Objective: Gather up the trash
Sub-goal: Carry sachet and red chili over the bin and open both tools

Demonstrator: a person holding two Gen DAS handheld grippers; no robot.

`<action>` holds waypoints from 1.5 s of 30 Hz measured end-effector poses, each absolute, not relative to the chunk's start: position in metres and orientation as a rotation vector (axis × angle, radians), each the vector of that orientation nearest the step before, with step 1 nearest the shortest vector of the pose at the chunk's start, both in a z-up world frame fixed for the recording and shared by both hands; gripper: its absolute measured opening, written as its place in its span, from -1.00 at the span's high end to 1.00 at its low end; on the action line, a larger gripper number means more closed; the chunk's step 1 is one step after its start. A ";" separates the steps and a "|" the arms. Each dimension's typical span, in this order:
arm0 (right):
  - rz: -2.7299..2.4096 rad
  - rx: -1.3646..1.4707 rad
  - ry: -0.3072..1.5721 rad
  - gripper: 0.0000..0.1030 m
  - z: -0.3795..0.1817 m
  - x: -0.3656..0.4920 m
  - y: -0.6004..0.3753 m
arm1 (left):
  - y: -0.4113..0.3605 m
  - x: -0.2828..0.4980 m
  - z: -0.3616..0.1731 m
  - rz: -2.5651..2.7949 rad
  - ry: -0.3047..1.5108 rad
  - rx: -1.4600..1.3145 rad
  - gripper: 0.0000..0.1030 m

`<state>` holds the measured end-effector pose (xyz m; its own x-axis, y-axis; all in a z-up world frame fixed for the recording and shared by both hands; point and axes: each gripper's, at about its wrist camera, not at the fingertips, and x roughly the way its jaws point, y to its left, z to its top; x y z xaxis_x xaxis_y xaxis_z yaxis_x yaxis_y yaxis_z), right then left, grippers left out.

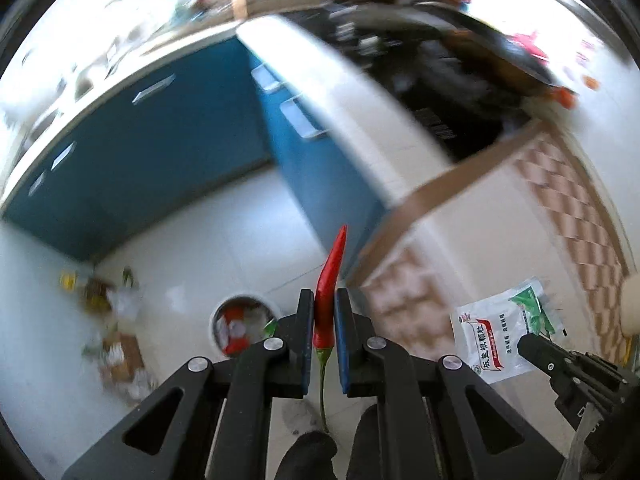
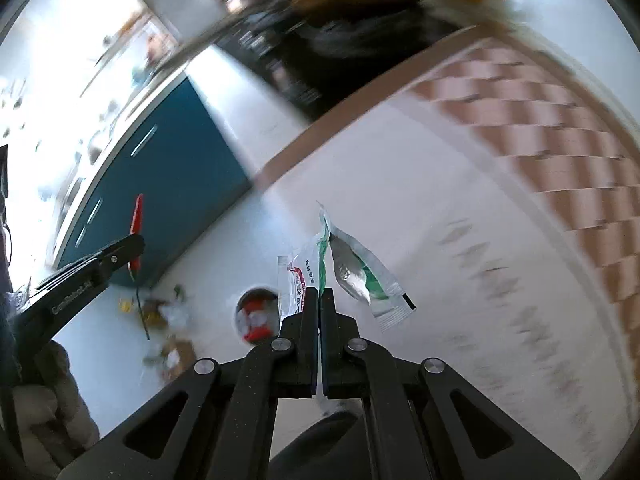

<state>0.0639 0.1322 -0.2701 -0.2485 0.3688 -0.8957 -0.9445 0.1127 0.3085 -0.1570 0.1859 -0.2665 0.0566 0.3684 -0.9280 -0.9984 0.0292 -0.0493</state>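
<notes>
My left gripper [image 1: 324, 300] is shut on a red chili pepper [image 1: 330, 276], tip pointing forward, green stem trailing back between the fingers. It is held in the air above the floor. My right gripper [image 2: 320, 294] is shut on a white and green plastic packet [image 2: 352, 272], which hangs open above the fingertips. A round trash bin [image 1: 244, 326] with red and white waste stands on the floor below, left of the left gripper; it also shows in the right wrist view [image 2: 256, 312]. The right gripper with its packet [image 1: 496, 332] shows at the right of the left wrist view.
Loose litter [image 1: 112, 320] lies on the white tiled floor left of the bin, near blue cabinets [image 1: 160, 152]. A white counter [image 1: 360, 128] with a dark stove juts out above. A patterned tile wall [image 2: 540, 128] is to the right.
</notes>
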 end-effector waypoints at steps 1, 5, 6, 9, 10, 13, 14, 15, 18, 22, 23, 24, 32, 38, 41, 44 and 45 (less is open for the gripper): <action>1.444 -0.684 1.212 0.99 -0.276 0.046 0.135 | 0.186 -0.171 -0.275 1.322 0.899 -0.961 0.86; 1.484 -0.755 1.225 0.99 -0.320 -0.034 0.150 | 0.188 -0.246 -0.337 1.360 0.907 -1.119 0.86; 1.488 -0.771 1.233 0.99 -0.333 -0.050 0.153 | 0.190 -0.266 -0.358 1.364 0.910 -1.170 0.86; 1.491 -0.828 1.280 0.99 -0.385 -0.093 0.170 | 0.196 -0.309 -0.414 1.372 0.902 -1.291 0.85; 1.489 -0.847 1.302 0.99 -0.404 -0.107 0.175 | 0.199 -0.325 -0.441 1.365 0.898 -1.342 0.85; 1.493 -0.913 1.342 0.99 -0.465 -0.143 0.189 | 0.205 -0.355 -0.503 1.347 0.879 -1.455 0.85; 1.493 -0.933 1.361 0.99 -0.491 -0.154 0.195 | 0.207 -0.366 -0.529 1.330 0.872 -1.497 0.85; 1.492 -0.949 1.386 0.99 -0.515 -0.161 0.201 | 0.209 -0.375 -0.556 1.322 0.862 -1.534 0.85; 1.486 -1.012 1.433 0.99 -0.592 -0.187 0.214 | 0.213 -0.391 -0.619 1.284 0.849 -1.605 0.85; 1.469 -1.085 1.495 0.99 -0.699 -0.213 0.228 | 0.219 -0.402 -0.710 1.223 0.855 -1.680 0.85; 1.469 -1.095 1.503 0.99 -0.717 -0.217 0.232 | 0.220 -0.404 -0.730 1.207 0.858 -1.697 0.85; 1.474 -1.109 1.513 0.99 -0.741 -0.222 0.235 | 0.222 -0.405 -0.753 1.192 0.877 -1.712 0.85; 1.471 -1.149 1.623 0.97 -0.873 -0.239 0.253 | 0.222 -0.420 -0.825 1.175 0.926 -1.755 0.36; 1.448 -1.221 1.610 0.27 -0.895 -0.246 0.253 | 0.212 -0.425 -0.801 1.256 0.957 -1.687 -0.90; 1.456 -1.217 1.577 -0.17 -0.876 -0.249 0.249 | 0.204 -0.426 -0.772 1.306 0.981 -1.627 -0.90; 1.465 -1.229 1.515 -0.54 -0.845 -0.251 0.244 | 0.193 -0.422 -0.738 1.368 1.003 -1.553 -0.90; 1.476 -1.235 1.463 -0.68 -0.827 -0.251 0.241 | 0.189 -0.420 -0.724 1.384 1.006 -1.525 -0.90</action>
<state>-0.2511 0.2412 -0.8270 -0.2925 -0.1365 -0.9465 -0.9452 -0.1085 0.3078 -0.4202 0.1891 -0.7239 0.0745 -0.0314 -0.9967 -0.9385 -0.3402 -0.0594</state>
